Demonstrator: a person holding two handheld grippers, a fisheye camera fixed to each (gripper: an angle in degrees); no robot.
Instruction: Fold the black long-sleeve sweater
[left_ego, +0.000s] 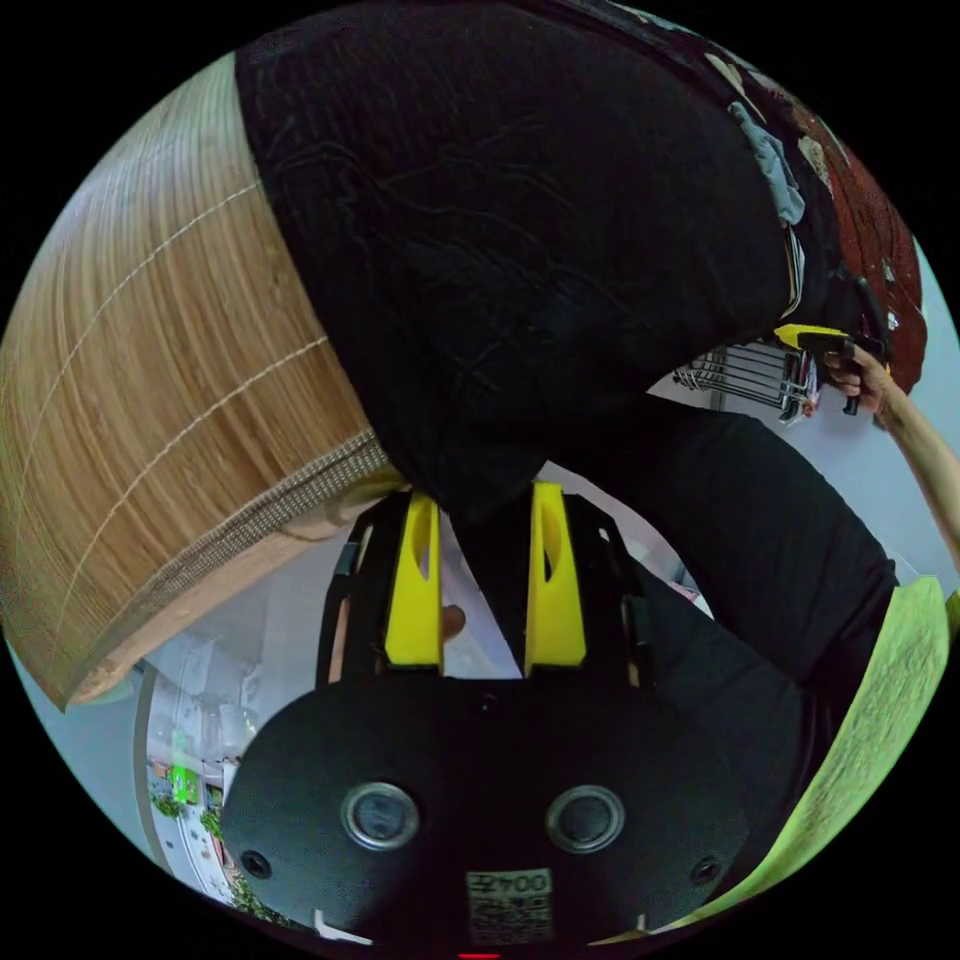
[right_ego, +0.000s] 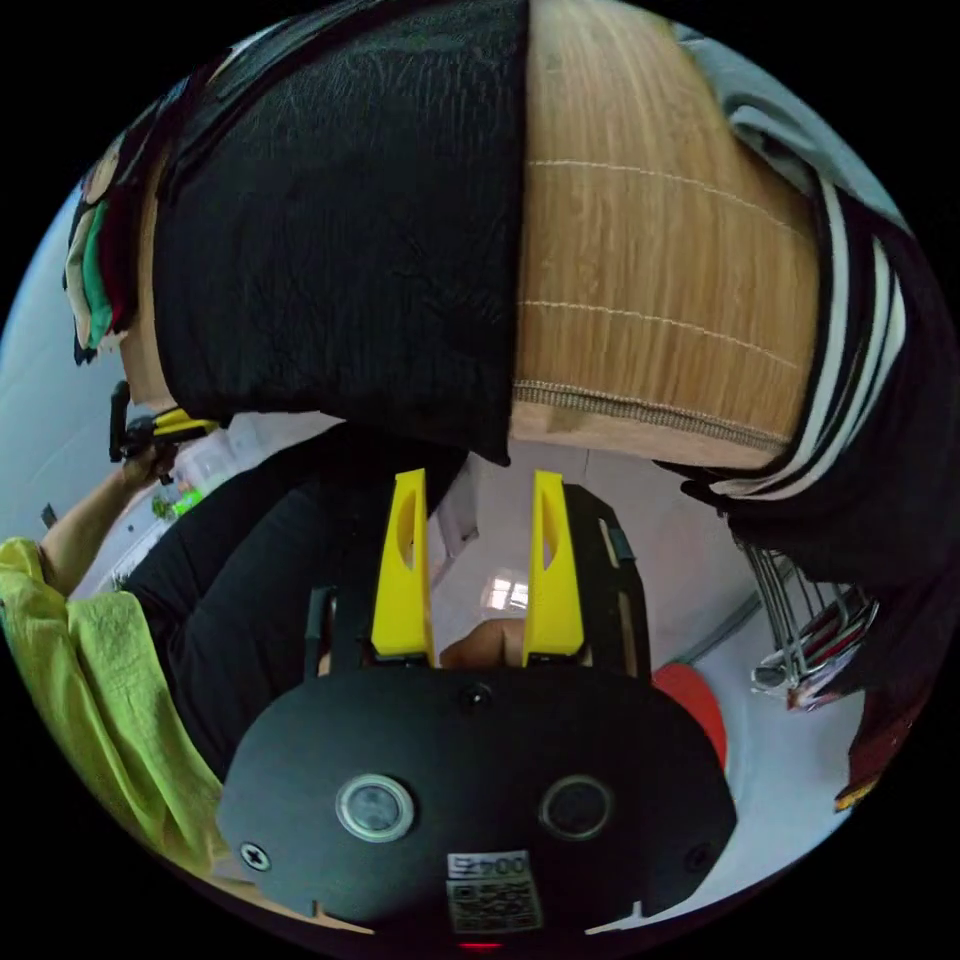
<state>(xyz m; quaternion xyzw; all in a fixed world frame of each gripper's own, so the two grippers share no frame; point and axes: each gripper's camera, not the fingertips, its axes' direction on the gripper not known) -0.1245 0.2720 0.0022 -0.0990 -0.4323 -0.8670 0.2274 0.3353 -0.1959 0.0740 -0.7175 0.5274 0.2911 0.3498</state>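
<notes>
Fingers, left gripper (left_ego: 487, 500): yellow pair standing narrow, a corner of the black sweater (left_ego: 500, 250) pinched between the tips.
Fingers, right gripper (right_ego: 478, 485): yellow pair set parallel with a gap between them; the sweater's (right_ego: 340, 230) other lower corner hangs just above and between the tips, and whether both jaws press on it cannot be told.

Sweater: black, crinkled, spread flat on a wooden table (left_ego: 150, 350) covered by a slatted mat with a woven border, its near edge reaching the table's rim where both grippers meet it (each view also catches the opposite gripper off to the side at the far corner, in a hand (left_ego: 860, 375)).

Person: black top, arm extended toward the table edge; a lime-green cloth (right_ego: 90, 660) lies beside the body.

Farther: a striped black-and-white garment (right_ego: 850, 340) draped over the table's side, other clothes (left_ego: 790, 170) piled at the far end, a wire rack (right_ego: 800, 630) below.

Step in hand, by judgement: taking up the hem corners for a first fold; nothing looks folded yet.

Next move calls for: a sure grip on the right corner, then both corners raised together and carried across the body of the sweater, kept level so the edge lands straight.
</notes>
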